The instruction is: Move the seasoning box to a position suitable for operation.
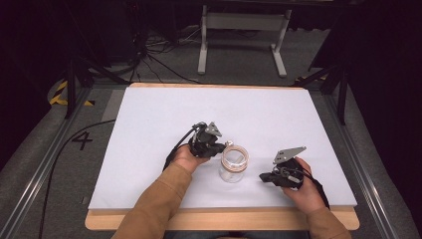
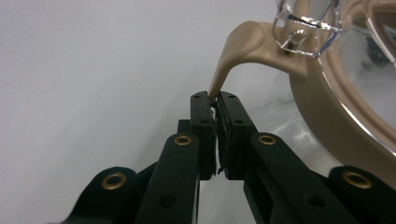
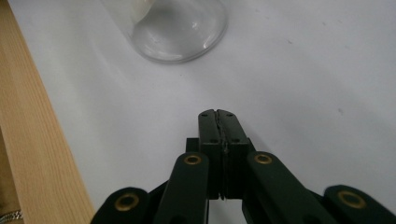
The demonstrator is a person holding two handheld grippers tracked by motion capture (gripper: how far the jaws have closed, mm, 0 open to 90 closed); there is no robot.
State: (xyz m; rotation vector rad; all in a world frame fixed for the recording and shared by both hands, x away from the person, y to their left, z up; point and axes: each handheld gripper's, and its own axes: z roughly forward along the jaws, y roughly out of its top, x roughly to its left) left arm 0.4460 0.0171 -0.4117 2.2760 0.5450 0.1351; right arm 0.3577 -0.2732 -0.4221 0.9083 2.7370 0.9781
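Note:
A clear glass jar (image 1: 233, 164) with a tan ring lid (image 2: 327, 121) stands on the white mat (image 1: 164, 119), near the front middle. A curved tan tab (image 2: 233, 51) sticks out from the lid below a clear clasp (image 2: 303, 23). My left gripper (image 2: 215, 100) is shut on the tip of this tab; in the high view the left gripper (image 1: 225, 146) sits at the jar's upper left rim. My right gripper (image 3: 217, 113) is shut with nothing between its pads, low over the mat. The right gripper (image 1: 262, 177) lies to the right of the jar, apart from it. The jar's base (image 3: 175, 28) shows ahead of it.
The mat lies on a wooden board whose front edge (image 1: 224, 219) runs along the near side; the board's edge (image 3: 32, 121) shows close to the right gripper. Cables (image 1: 74, 144) trail over the grey floor at left. A white stand (image 1: 244, 35) is beyond the table.

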